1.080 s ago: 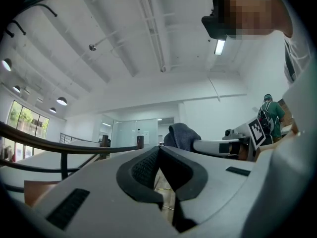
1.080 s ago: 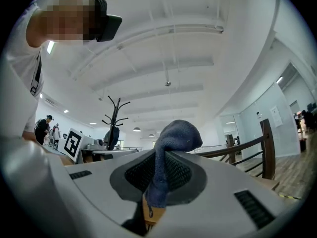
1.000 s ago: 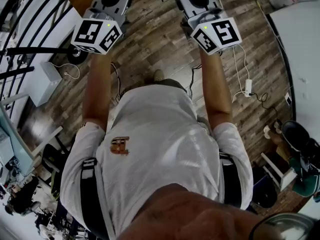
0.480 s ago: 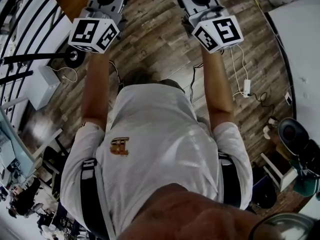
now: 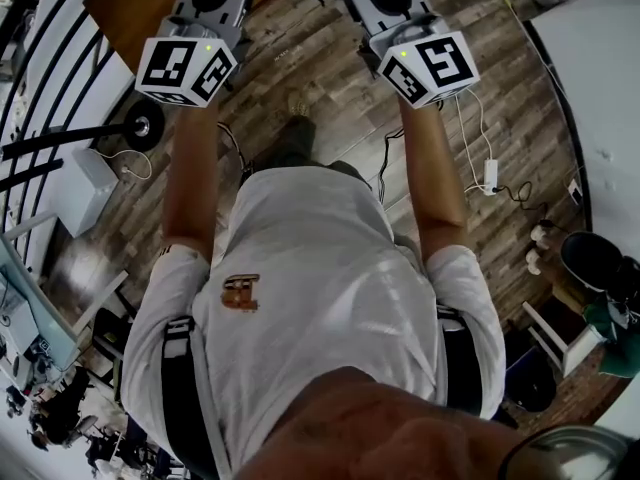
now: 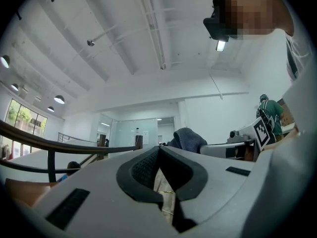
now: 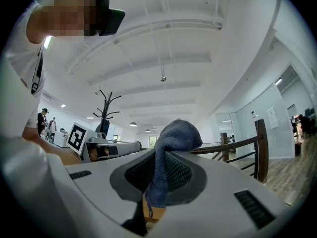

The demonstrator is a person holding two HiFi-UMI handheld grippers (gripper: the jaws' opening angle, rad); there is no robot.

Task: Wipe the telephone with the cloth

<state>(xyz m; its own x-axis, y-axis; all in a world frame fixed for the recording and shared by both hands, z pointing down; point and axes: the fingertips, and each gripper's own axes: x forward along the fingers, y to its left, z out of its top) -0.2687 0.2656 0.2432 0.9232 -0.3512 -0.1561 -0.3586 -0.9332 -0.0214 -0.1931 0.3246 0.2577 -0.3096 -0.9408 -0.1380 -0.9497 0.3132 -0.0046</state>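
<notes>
Cloth (image 7: 173,135) is pinched in the right gripper (image 7: 161,170), bunched above its jaw tips. The left gripper (image 6: 158,155) is pressed together, empty. No telephone shows, so wiping seems unstarted; next comes finding it and bringing the cloth down.

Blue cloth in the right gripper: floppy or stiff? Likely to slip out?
Probably floppy: the cloth bunches above the right gripper, and a tail droops below the jaws. Likely light, since the bunch stands up without sagging far. A slip seems unlikely, because its rough weave is pinched between textured pads, though clamp force can't be judged.
</notes>
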